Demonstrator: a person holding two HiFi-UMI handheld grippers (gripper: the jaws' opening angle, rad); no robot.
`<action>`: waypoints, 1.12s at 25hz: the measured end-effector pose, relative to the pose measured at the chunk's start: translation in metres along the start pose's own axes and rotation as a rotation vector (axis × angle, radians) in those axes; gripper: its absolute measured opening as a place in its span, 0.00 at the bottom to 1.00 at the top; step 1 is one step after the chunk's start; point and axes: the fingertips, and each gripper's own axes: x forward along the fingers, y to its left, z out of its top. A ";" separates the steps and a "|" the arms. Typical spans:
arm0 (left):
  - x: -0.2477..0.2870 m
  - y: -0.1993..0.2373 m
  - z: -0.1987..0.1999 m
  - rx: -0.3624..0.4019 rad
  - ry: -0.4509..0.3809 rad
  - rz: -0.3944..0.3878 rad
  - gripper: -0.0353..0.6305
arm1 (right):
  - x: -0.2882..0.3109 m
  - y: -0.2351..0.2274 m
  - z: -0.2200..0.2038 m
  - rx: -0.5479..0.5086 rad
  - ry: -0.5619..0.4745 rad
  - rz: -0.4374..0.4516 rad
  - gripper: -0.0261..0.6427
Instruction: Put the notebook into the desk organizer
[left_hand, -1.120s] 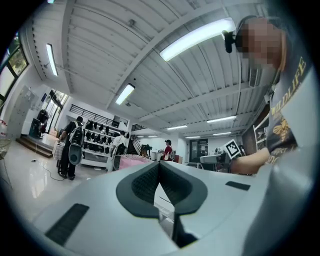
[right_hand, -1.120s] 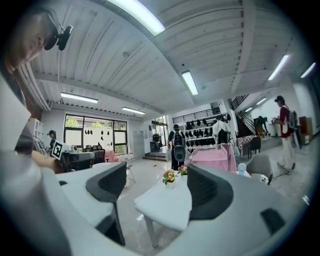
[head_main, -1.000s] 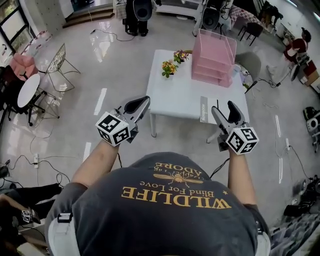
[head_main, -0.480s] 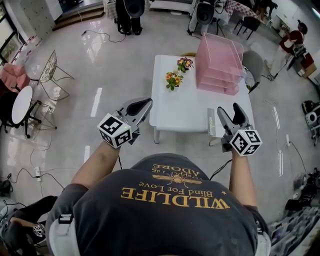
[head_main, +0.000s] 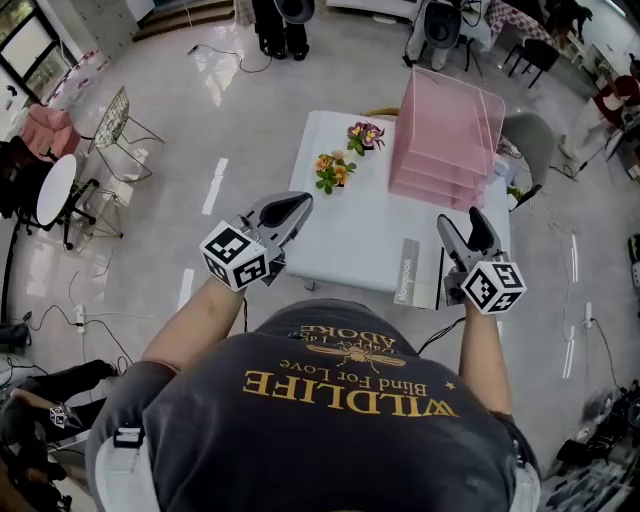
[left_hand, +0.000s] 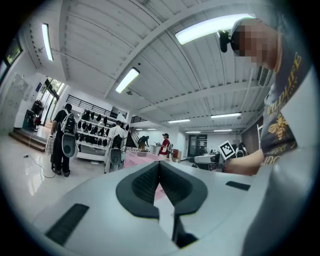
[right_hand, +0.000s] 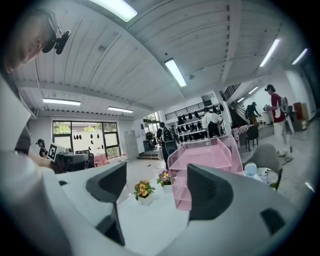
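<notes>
Station: white table (head_main: 365, 215), person standing at its near edge, both grippers raised short of the tabletop. Pink desk organizer (head_main: 445, 130), a stack of tiers, stands on the far right part of the table, with the tier fronts toward the person as far as the head view shows. The notebook (head_main: 408, 270) lies flat at the near right edge of the table, its grey printed strip (likely the spine) toward the middle and its pale cover to the right. It is well apart from the organizer and just ahead of and below the right gripper (head_main: 462, 226). Right gripper: fingers spread wide, nothing between them, only table and organizer seen beyond. Left gripper (head_main: 297, 204): fingertips brought together at the tip, nothing caught, hovering off the table's left near corner. Two small pots of flowers (head_main: 332, 170) sit left of the organizer, clear of the straight path. Handling estimate: the notebook looks thin and light, with covers that may flex and pages that may fan. It is stiffest along the grey strip, so pinch there, or across the edge nearest the table rim where a finger can get under. The cover is possibly smooth, so expect sliding before lift. Keep it level for the shallow tier opening.
</notes>
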 end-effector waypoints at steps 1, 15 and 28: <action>0.010 -0.004 -0.001 -0.005 0.004 0.007 0.05 | 0.004 -0.011 -0.001 0.003 0.009 0.017 0.58; 0.105 -0.002 -0.047 -0.020 0.129 -0.221 0.05 | 0.003 -0.083 -0.056 0.130 0.121 -0.160 0.58; 0.191 -0.067 -0.130 -0.061 0.246 -0.513 0.05 | -0.106 -0.119 -0.235 0.380 0.430 -0.454 0.58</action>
